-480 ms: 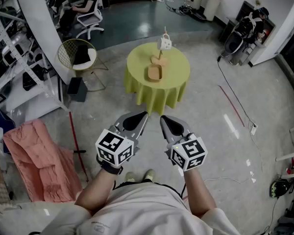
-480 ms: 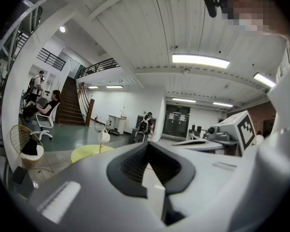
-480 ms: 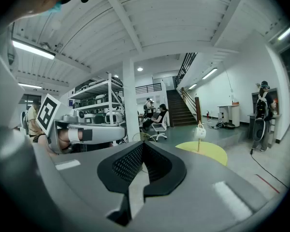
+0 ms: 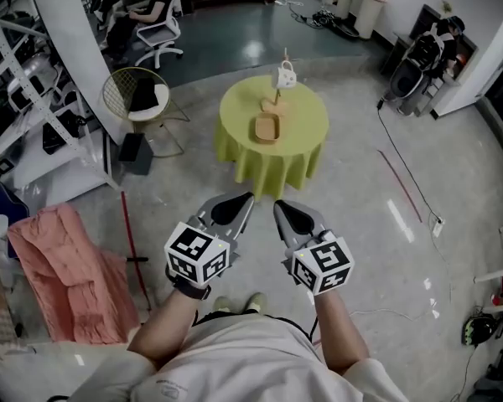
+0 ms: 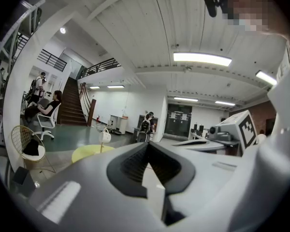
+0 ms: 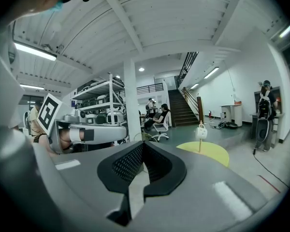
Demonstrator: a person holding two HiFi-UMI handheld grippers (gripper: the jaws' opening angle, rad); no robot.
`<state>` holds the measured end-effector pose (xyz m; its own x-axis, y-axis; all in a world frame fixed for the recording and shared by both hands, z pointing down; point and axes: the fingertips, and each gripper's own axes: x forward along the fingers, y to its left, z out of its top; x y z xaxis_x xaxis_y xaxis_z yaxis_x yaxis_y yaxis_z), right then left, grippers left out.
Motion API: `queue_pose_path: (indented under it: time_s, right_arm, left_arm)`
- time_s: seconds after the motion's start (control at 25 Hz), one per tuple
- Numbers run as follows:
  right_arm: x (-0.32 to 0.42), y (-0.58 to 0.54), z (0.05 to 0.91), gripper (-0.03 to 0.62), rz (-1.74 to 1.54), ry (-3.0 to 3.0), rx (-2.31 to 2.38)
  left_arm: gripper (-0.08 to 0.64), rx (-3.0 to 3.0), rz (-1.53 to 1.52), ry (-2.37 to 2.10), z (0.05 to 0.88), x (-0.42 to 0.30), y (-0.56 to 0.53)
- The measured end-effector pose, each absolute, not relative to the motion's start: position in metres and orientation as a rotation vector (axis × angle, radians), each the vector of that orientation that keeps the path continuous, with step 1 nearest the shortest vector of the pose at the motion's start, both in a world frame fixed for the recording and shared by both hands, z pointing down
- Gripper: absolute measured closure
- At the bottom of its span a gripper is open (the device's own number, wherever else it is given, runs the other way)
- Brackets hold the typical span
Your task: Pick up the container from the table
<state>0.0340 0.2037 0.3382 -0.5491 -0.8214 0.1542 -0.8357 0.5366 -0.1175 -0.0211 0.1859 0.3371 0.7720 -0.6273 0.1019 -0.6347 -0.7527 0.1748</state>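
A shallow wooden container (image 4: 267,129) lies on a round table (image 4: 235,136) draped in a yellow-green cloth, some way ahead of me across the floor. Behind it a white mug (image 4: 285,75) hangs on a wooden stand. My left gripper (image 4: 246,198) and right gripper (image 4: 279,204) are held side by side close to my body, well short of the table, both shut on nothing. The left gripper view shows the table (image 5: 89,152) and mug (image 5: 106,136) far off beyond the shut jaws. In the right gripper view the table (image 6: 208,151) and mug (image 6: 201,131) sit at the right.
A wire chair (image 4: 134,92) stands left of the table, beside metal shelving (image 4: 17,99). A pink cloth (image 4: 67,275) lies heaped on the floor at my left. A person sits on an office chair (image 4: 155,23) at the back. A cable (image 4: 402,174) runs along the floor at the right.
The head view has shifted a little, so the table sits slightly further right in the picture. Both grippers hold the same place and stay shut.
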Motion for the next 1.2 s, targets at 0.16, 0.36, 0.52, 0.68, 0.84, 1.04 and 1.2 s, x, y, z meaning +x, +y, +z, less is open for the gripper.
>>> queue_pose_path:
  time_s: [0.16,0.36,0.52,0.68,0.84,1.04,1.2]
  right_arm:
    - [0.045,0.201,0.340,0.581,0.286,-2.718,1.448]
    - [0.061,0.195,0.344,0.581,0.306,-2.743,1.453]
    - [0.071,0.187,0.345,0.581,0.319,-2.745,1.457]
    - [0.078,0.175,0.347,0.581,0.327,-2.740,1.458]
    - [0.078,0.160,0.355,0.581,0.334,-2.729,1.454]
    - [0.074,0.129,0.362,0.581,0.324,-2.699,1.458]
    - [0.073,0.095,0.371,0.581,0.338,-2.669,1.469]
  left_arm:
    - [0.554,2.766,0.041,-1.007,0.339,-0.014,0.180]
    - [0.554,2.750,0.054,-1.057,0.343,-0.009,0.170]
    - [0.554,2.741,0.076,-1.069,0.347,-0.002,0.163]
    - [0.554,2.741,0.092,-1.066,0.348,0.005,0.152]
    - [0.554,2.736,0.096,-1.062,0.355,0.007,0.138]
    - [0.554,2.739,0.085,-1.048,0.362,0.006,0.105]
    - [0.554,2.737,0.096,-1.027,0.371,0.006,0.071]
